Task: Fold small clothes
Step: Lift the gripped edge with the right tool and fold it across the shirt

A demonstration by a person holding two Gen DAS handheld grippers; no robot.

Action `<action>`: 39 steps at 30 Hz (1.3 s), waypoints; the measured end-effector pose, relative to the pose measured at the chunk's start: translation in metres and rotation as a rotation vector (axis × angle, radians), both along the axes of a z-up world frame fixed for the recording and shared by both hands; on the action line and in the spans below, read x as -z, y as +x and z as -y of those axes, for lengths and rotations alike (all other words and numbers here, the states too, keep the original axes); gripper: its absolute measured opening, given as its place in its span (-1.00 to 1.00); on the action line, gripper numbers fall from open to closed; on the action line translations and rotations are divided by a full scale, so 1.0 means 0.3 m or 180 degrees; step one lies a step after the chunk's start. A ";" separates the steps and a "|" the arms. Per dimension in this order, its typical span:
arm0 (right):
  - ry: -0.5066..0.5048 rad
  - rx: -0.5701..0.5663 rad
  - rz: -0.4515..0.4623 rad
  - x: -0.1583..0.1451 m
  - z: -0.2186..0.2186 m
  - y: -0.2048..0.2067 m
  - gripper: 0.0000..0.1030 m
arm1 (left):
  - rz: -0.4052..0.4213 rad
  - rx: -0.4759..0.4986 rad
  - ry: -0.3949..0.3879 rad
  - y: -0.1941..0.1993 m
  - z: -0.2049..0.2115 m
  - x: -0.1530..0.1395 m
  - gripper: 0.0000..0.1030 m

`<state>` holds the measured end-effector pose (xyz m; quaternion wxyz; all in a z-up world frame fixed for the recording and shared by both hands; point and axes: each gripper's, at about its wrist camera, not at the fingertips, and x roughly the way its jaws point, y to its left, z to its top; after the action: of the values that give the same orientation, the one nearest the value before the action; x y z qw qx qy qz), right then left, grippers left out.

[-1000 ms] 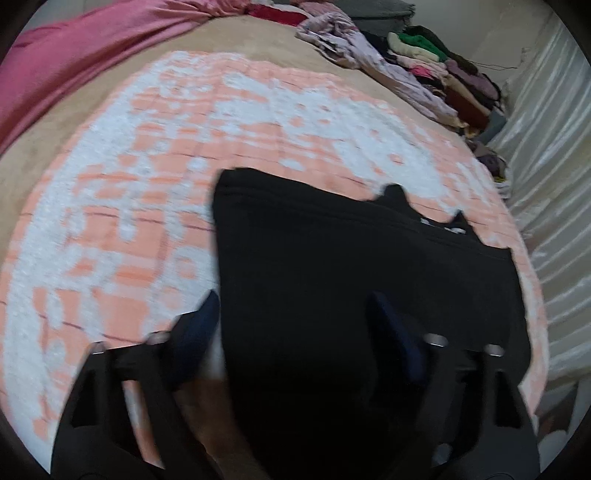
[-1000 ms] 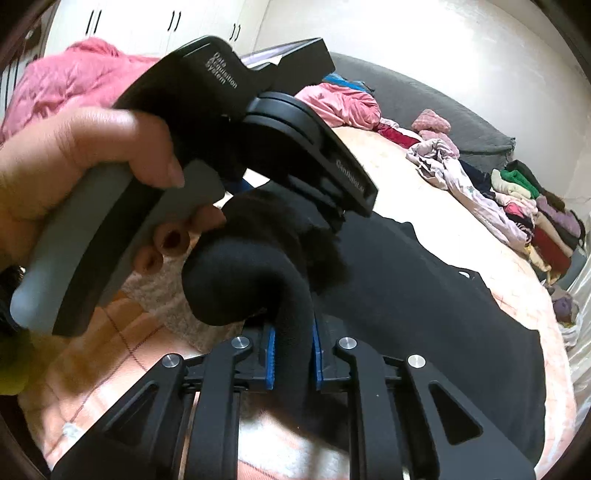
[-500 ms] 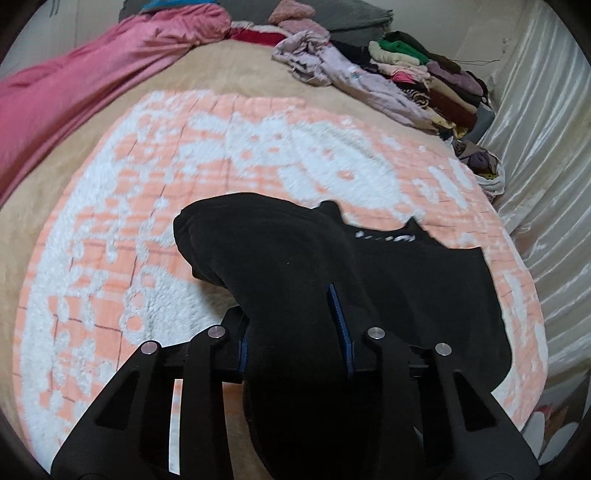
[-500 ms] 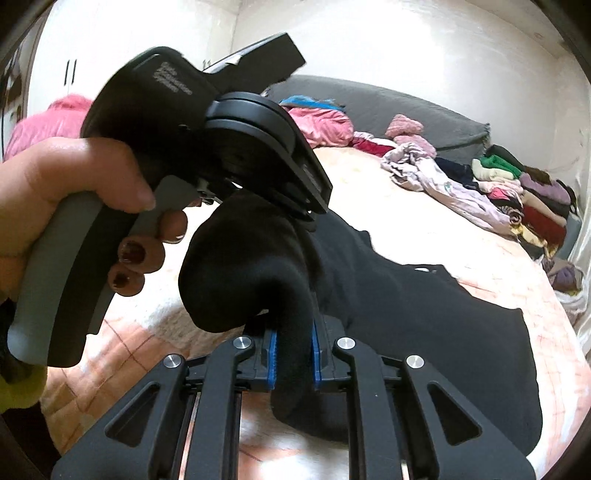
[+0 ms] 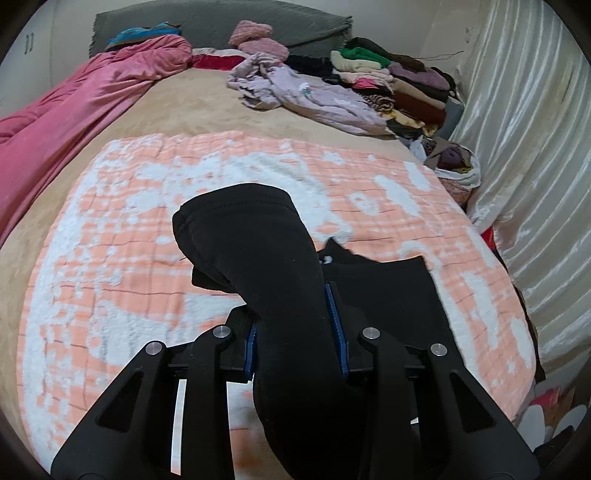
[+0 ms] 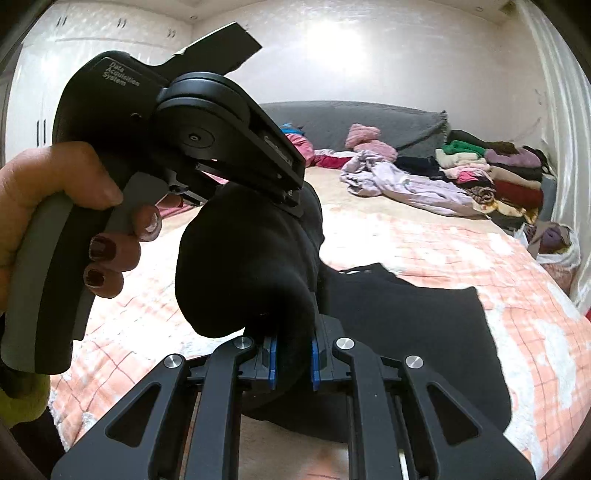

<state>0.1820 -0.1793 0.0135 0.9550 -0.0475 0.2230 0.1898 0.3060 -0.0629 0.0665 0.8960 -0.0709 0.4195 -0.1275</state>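
Note:
A small black garment [image 5: 280,280] lies partly on the orange-and-white blanket [image 5: 110,280], its near edge lifted. My left gripper [image 5: 295,343] is shut on a bunched fold of it, held above the blanket. My right gripper [image 6: 293,354] is shut on another fold of the same garment [image 6: 388,332]. In the right wrist view the left gripper's body [image 6: 192,147], held by a hand, is just left and above, also on the cloth. The rest of the garment drapes flat to the right.
A pink quilt [image 5: 66,122] lies along the left of the bed. A lilac garment [image 5: 314,96] and a stack of folded clothes [image 5: 399,81] sit at the far right. A curtain [image 5: 524,147] hangs on the right. A grey headboard [image 5: 221,22] is at the back.
My left gripper has closed on the black garment's edge and both grippers have lifted it, so the near part has risen and bunched; less cloth lies flat.

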 end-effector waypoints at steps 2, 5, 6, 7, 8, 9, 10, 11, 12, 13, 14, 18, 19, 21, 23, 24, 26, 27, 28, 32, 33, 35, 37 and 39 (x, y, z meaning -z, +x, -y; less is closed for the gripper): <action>0.0067 0.0062 0.0008 -0.006 0.038 -0.011 -0.78 | 0.0028 0.0050 0.0011 -0.003 0.044 -0.014 -0.57; 0.0150 0.0145 -0.0003 -0.005 0.091 -0.019 -0.78 | 0.0041 0.0105 0.0007 -0.003 0.098 -0.019 -0.57; 0.0172 0.0168 -0.0012 -0.003 0.107 -0.018 -0.78 | 0.0043 0.0134 0.0008 -0.001 0.123 -0.018 -0.57; 0.0197 0.0204 -0.0027 0.002 0.125 -0.012 -0.78 | 0.0045 0.0153 0.0015 -0.002 0.142 -0.017 -0.57; 0.0217 0.0229 -0.0039 0.006 0.137 -0.014 -0.78 | 0.0043 0.0173 0.0020 0.001 0.165 -0.012 -0.57; 0.0242 0.0255 -0.0057 0.010 0.150 -0.010 -0.78 | 0.0041 0.0187 0.0023 0.003 0.178 -0.008 -0.57; 0.0274 0.0293 -0.0083 0.018 0.169 -0.012 -0.78 | 0.0037 0.0216 0.0034 0.006 0.201 0.001 -0.57; 0.0294 0.0321 -0.0106 0.025 0.177 -0.004 -0.78 | 0.0029 0.0232 0.0038 0.009 0.220 0.009 -0.57; 0.0316 0.0351 -0.0129 0.032 0.189 -0.003 -0.78 | 0.0014 0.0248 0.0039 0.014 0.238 0.016 -0.57; 0.0345 0.0390 -0.0163 0.042 0.206 -0.004 -0.78 | -0.0004 0.0265 0.0039 0.019 0.259 0.027 -0.57; 0.0359 0.0417 -0.0186 0.051 0.215 -0.001 -0.78 | -0.0022 0.0279 0.0037 0.025 0.277 0.040 -0.57; 0.0428 0.0529 -0.0302 0.089 0.261 0.023 -0.78 | -0.0068 0.0342 0.0040 0.043 0.341 0.086 -0.57; 0.0446 0.0552 -0.0329 0.099 0.272 0.022 -0.78 | -0.0074 0.0353 0.0040 0.046 0.353 0.096 -0.56; 0.0486 0.0607 -0.0393 0.118 0.292 0.026 -0.78 | -0.0087 0.0396 0.0026 0.050 0.379 0.119 -0.54; 0.0526 0.0652 -0.0445 0.133 0.308 0.032 -0.78 | -0.0100 0.0450 -0.0049 0.049 0.392 0.133 -0.48; 0.0547 0.0676 -0.0469 0.139 0.316 0.033 -0.78 | -0.0105 0.0484 -0.0083 0.048 0.400 0.140 -0.38; 0.0611 0.0723 -0.0513 0.150 0.336 0.040 -0.78 | -0.0114 0.0555 -0.0198 0.043 0.406 0.150 0.05; 0.0643 0.0758 -0.0531 0.155 0.349 0.046 -0.78 | -0.0116 0.0600 -0.0268 0.039 0.403 0.152 0.23; 0.0675 0.0794 -0.0546 0.159 0.362 0.049 -0.77 | -0.0061 0.0668 -0.0365 0.027 0.394 0.145 0.24; 0.0878 0.0929 -0.0679 0.186 0.418 0.057 -0.77 | 0.0315 0.0776 -0.0385 -0.036 0.353 0.083 0.28; 0.0946 0.0946 -0.0726 0.195 0.433 0.060 -0.77 | 0.0384 0.0753 -0.0316 -0.049 0.340 0.075 0.28; 0.1115 0.0977 -0.0821 0.214 0.463 0.061 -0.75 | 0.0415 0.0613 -0.0065 -0.061 0.320 0.082 0.28; 0.1319 0.1007 -0.0924 0.234 0.496 0.060 -0.74 | 0.0317 0.0417 0.0167 -0.059 0.287 0.129 0.28; 0.1459 0.1014 -0.0978 0.242 0.517 0.055 -0.72 | 0.0198 0.0312 0.0242 -0.053 0.266 0.180 0.28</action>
<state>0.1984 -0.3343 -0.0591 0.9137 0.2337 0.3206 0.0881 0.2902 -0.1427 0.0126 0.9033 -0.0122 0.3990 -0.1574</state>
